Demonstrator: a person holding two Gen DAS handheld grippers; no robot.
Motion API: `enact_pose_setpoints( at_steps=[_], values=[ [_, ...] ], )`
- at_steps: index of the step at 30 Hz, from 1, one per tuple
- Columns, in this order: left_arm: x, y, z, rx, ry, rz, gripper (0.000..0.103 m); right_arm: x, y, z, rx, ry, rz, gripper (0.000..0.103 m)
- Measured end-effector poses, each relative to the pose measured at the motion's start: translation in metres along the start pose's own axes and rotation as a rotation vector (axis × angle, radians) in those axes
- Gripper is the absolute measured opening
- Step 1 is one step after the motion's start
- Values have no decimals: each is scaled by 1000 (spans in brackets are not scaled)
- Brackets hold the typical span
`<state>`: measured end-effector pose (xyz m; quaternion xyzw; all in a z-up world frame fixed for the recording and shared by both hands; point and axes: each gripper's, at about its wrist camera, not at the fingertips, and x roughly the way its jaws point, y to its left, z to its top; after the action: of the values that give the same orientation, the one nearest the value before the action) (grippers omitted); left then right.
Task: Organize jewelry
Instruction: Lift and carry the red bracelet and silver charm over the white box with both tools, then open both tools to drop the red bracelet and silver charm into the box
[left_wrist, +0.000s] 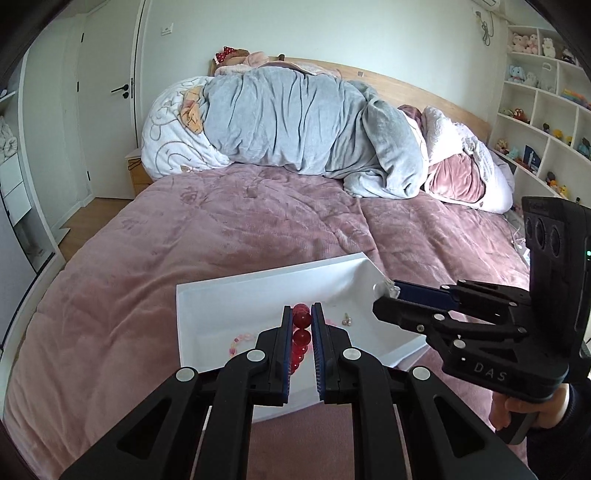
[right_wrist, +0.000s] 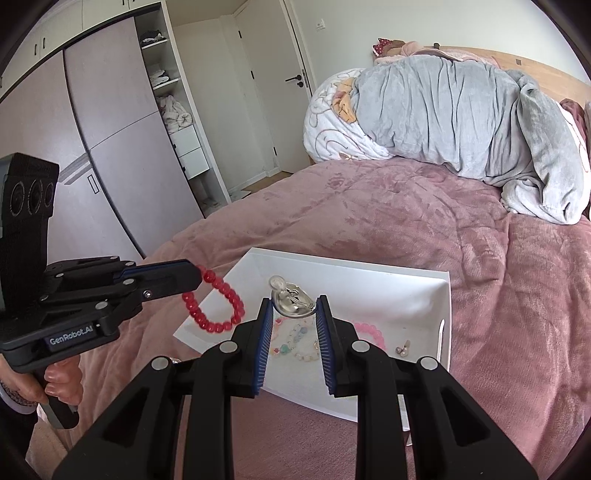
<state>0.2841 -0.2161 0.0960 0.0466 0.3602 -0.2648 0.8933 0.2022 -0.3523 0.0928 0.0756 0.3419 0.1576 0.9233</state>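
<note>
A white tray lies on the pink bedspread. My left gripper is shut on a red bead bracelet, held above the tray's left edge; the bracelet hangs in a loop in the right wrist view. My right gripper is shut on a clear silvery ornament, held above the tray; it also shows in the left wrist view. In the tray lie a pink bead bracelet, a pastel bead bracelet and small earrings.
The bed carries a heap of grey and white bedding at the headboard. A wardrobe and a door stand to the left, and shelves with toys to the right.
</note>
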Motion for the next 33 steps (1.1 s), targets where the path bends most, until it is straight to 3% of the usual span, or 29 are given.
enact_pose_setpoints(
  at_steps=[6,14,23,25,26,29,30,33],
  values=[
    [53,11,8,-30,57,34,15,27,-17,4,10,56,-14,24],
    [116,26,-7,-58,180,90,15,78,-28,-2,-53,200,-96,24],
    [139,27,-21,-42,239,111,17,111,-43,-12,27,310,-122,26],
    [132,24,-21,-44,214,106,29,110,-45,-13,36,309,-130,30],
    [127,23,-21,-43,196,101,39,108,-43,-14,38,309,-129,37],
    [110,19,-20,-24,155,92,67,98,-40,-14,32,286,-145,40],
    [104,17,-20,-17,143,85,72,92,-39,-13,35,267,-148,41],
    [77,14,-17,-3,83,81,72,67,-30,-8,54,180,-172,51]
  ],
)
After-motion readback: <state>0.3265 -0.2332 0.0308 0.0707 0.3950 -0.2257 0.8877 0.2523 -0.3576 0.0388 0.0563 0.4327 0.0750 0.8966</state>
